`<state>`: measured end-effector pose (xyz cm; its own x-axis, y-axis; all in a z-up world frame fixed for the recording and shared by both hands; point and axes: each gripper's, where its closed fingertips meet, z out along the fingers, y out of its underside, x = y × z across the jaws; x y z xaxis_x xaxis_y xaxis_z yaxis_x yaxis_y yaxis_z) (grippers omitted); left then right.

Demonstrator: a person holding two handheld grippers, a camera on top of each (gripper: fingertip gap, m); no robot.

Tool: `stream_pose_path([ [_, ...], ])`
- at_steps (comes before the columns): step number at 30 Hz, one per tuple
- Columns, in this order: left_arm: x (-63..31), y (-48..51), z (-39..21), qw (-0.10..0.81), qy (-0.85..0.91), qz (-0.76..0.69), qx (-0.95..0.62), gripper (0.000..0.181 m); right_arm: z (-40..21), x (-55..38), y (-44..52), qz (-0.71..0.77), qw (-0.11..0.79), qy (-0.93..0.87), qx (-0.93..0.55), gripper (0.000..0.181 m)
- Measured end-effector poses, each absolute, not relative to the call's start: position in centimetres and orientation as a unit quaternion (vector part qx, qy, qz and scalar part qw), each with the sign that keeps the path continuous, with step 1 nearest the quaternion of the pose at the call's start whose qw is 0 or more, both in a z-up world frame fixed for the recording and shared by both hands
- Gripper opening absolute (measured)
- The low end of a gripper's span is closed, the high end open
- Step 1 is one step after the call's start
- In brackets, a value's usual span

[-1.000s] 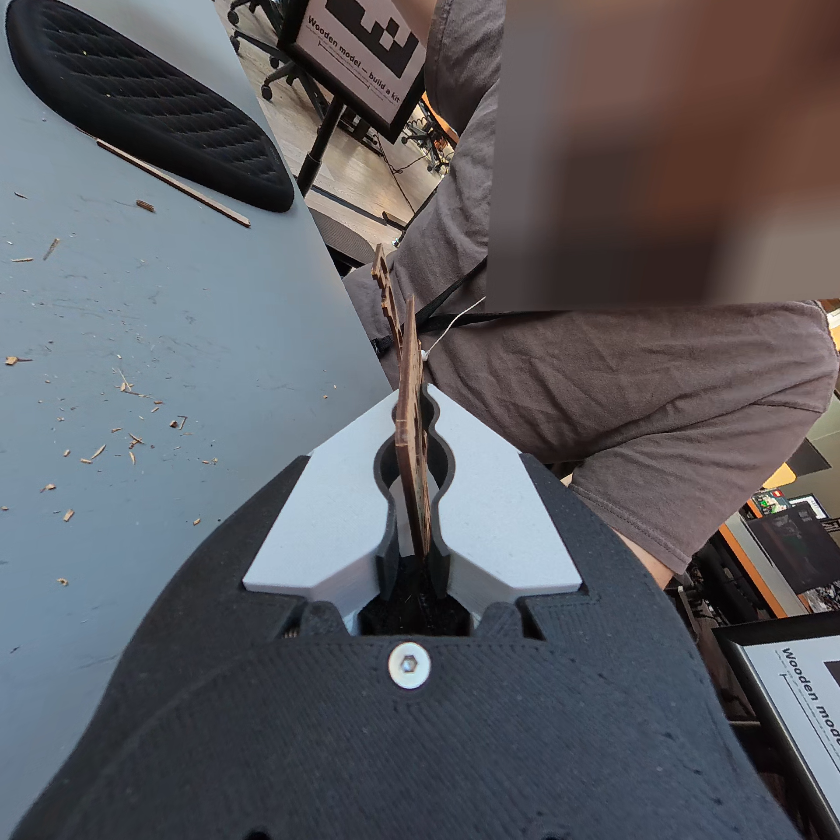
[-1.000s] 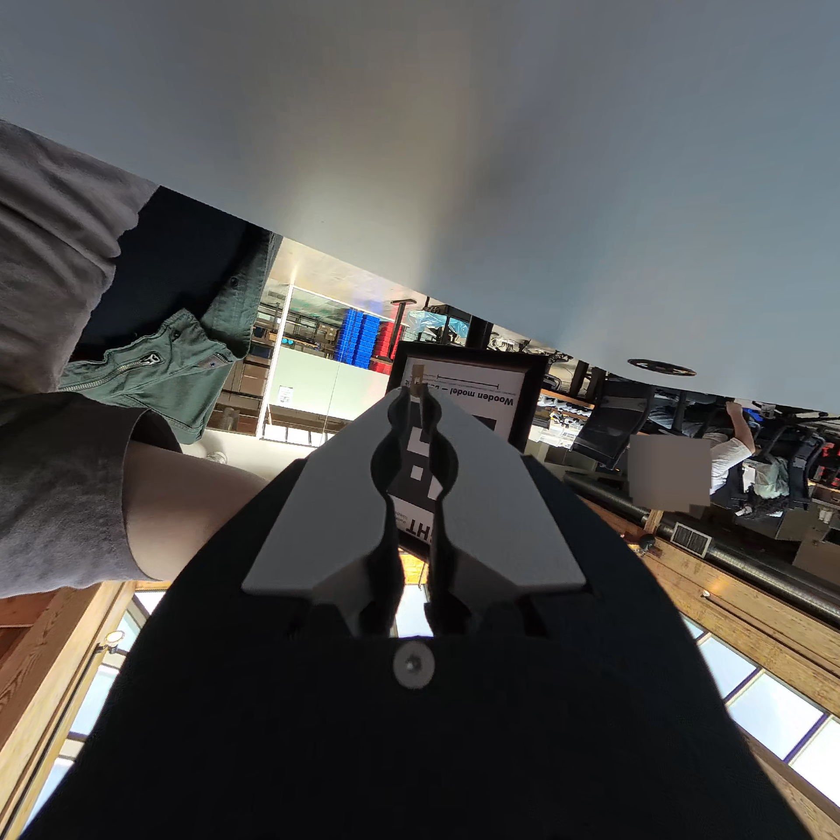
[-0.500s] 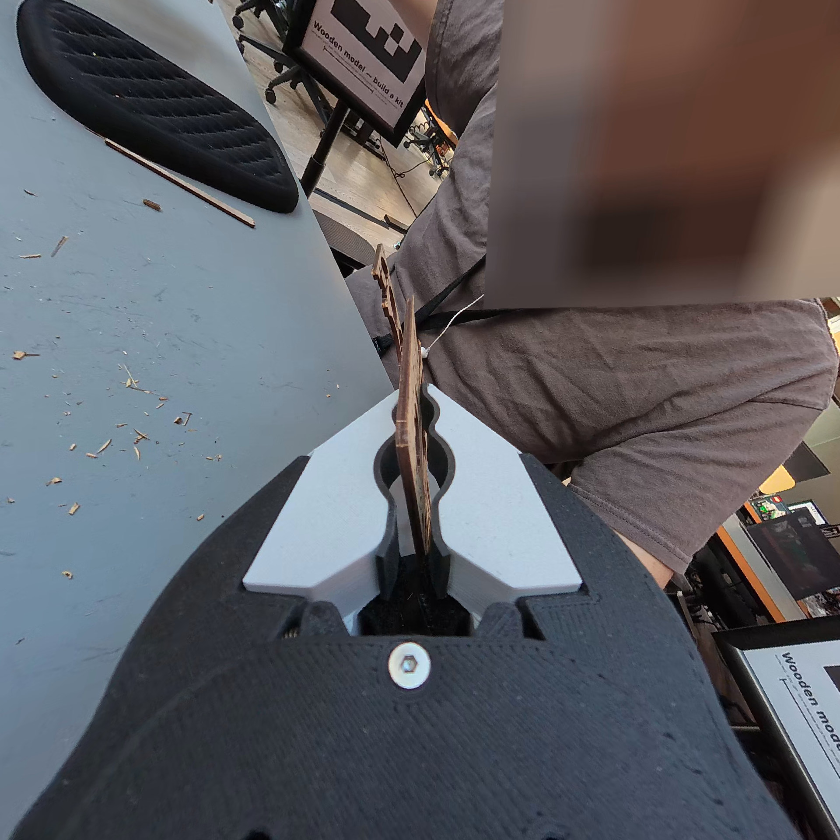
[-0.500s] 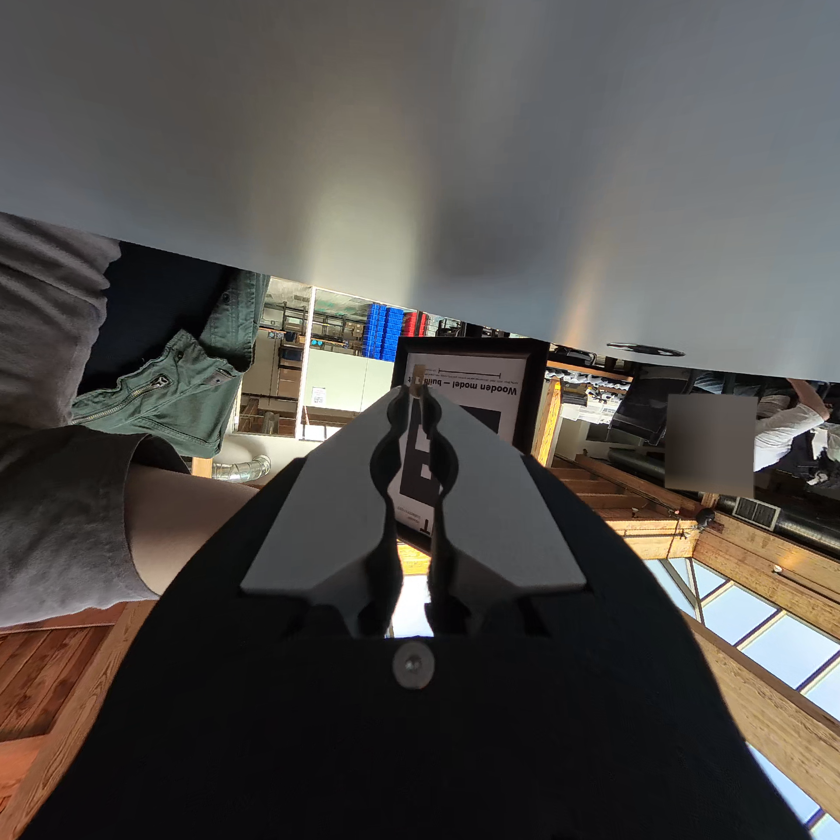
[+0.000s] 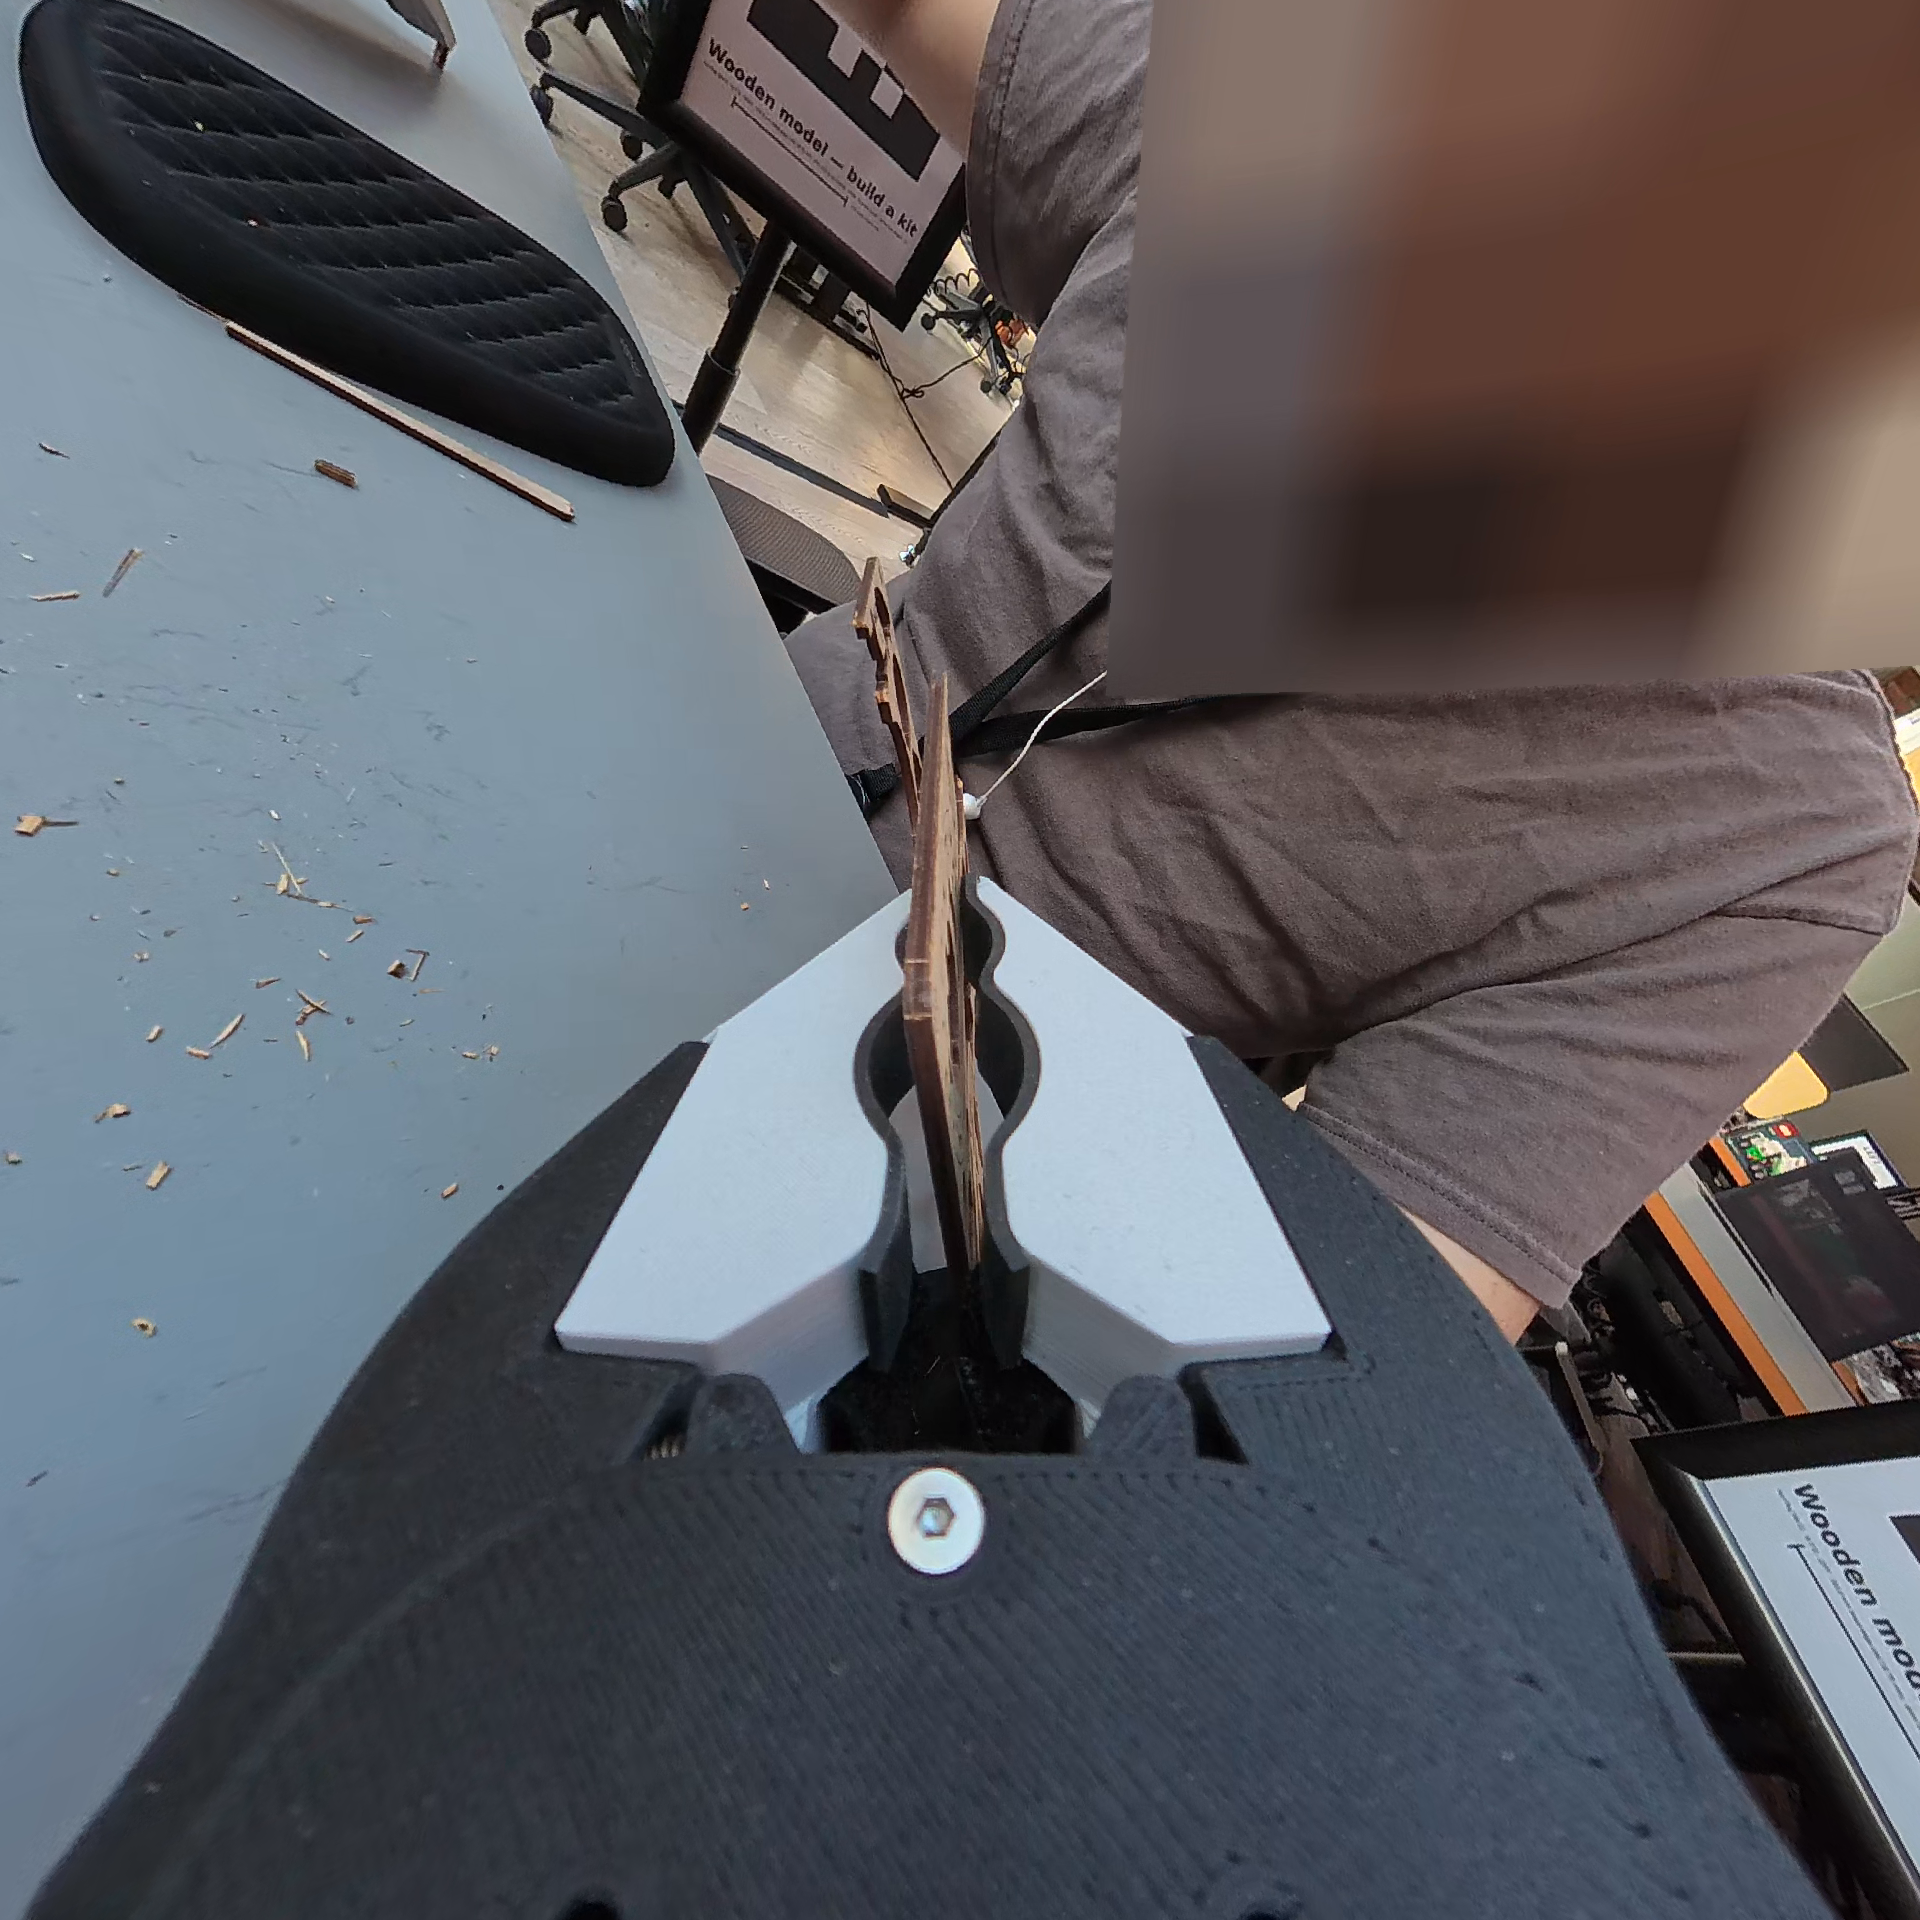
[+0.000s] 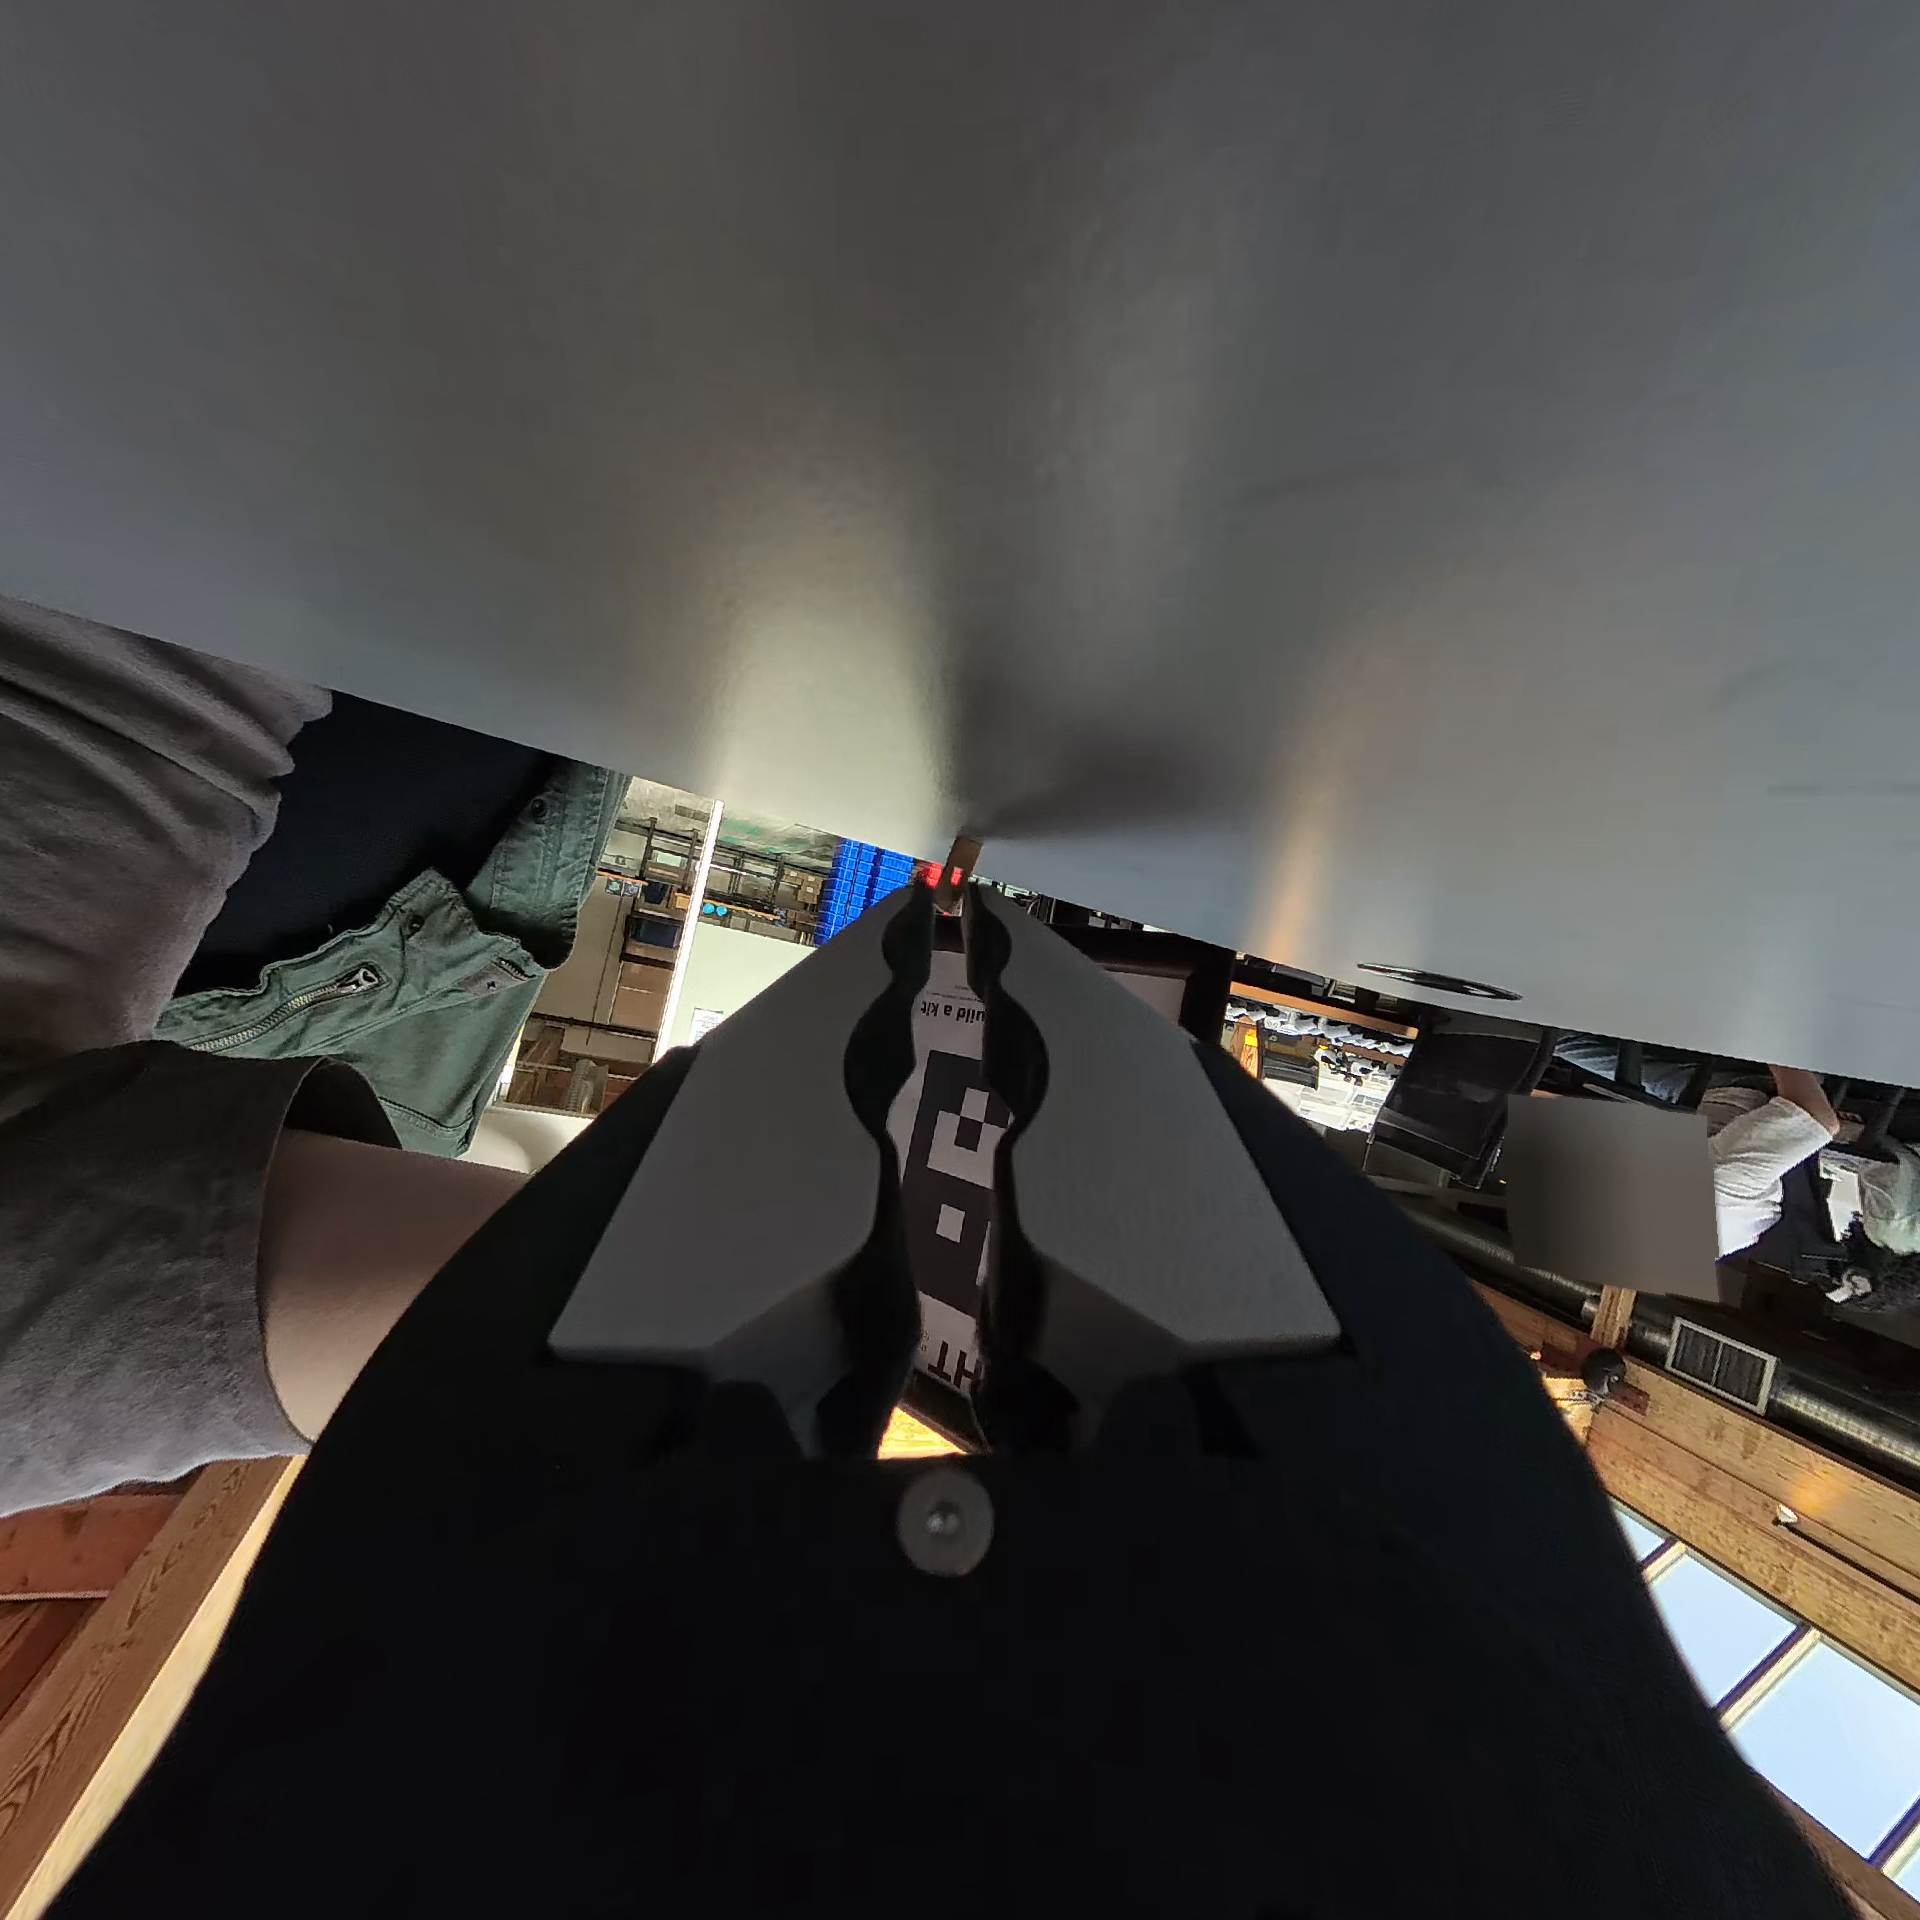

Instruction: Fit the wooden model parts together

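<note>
Left wrist view: left gripper [image 5: 940, 925] clamped on a thin wooden model sheet [image 5: 935, 935], edge-on, just off the grey table's [image 5: 416, 727] edge (lower end hidden in the jaws). Right gripper [image 6: 943, 899] pinches a small wooden piece [image 6: 961, 857]; shape unclear.

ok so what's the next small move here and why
Probably bring the right gripper round toward the left one. The left gripper is shut on a flat wooden model piece, held edge-on off the grey table. The right grips only a small wooden bit at its tips and faces away, at the table's edge, so neither camera shows the two parts together yet.
</note>
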<state>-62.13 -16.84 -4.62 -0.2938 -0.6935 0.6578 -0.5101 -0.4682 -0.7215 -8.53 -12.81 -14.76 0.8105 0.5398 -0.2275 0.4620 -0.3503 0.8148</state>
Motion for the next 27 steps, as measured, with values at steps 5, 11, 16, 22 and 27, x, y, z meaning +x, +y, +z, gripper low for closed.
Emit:
stream_pose_path([
  [5, -62.1, -16.9, -4.6, 0.074, 0.511, -0.621, -0.59, 0.0, -15.0, -8.6, -12.7, 0.036, 0.476, 0.307, 0.823, 0.004],
  [11, -62.1, -16.9, -4.6, 0.075, 0.512, -0.621, -0.589, 0.0, -15.5, -8.8, -12.3, 0.032, 0.463, 0.316, 0.828, 0.002],
  [16, -62.1, -17.0, -4.7, 0.071, 0.513, -0.62, -0.589, 0.0, -15.4, -8.9, -12.1, 0.028, 0.454, 0.319, 0.832, 0.002],
  [22, -62.1, -17.0, -4.7, 0.071, 0.512, -0.619, -0.591, 0.0, -13.4, -9.0, -12.6, -0.015, 0.35, 0.306, 0.885, 0.003],
  [27, -62.0, -17.0, -4.8, 0.069, 0.513, -0.62, -0.59, 0.0, -13.9, -9.1, -8.7, -0.066, -0.051, 0.305, 0.949, 0.01],
])
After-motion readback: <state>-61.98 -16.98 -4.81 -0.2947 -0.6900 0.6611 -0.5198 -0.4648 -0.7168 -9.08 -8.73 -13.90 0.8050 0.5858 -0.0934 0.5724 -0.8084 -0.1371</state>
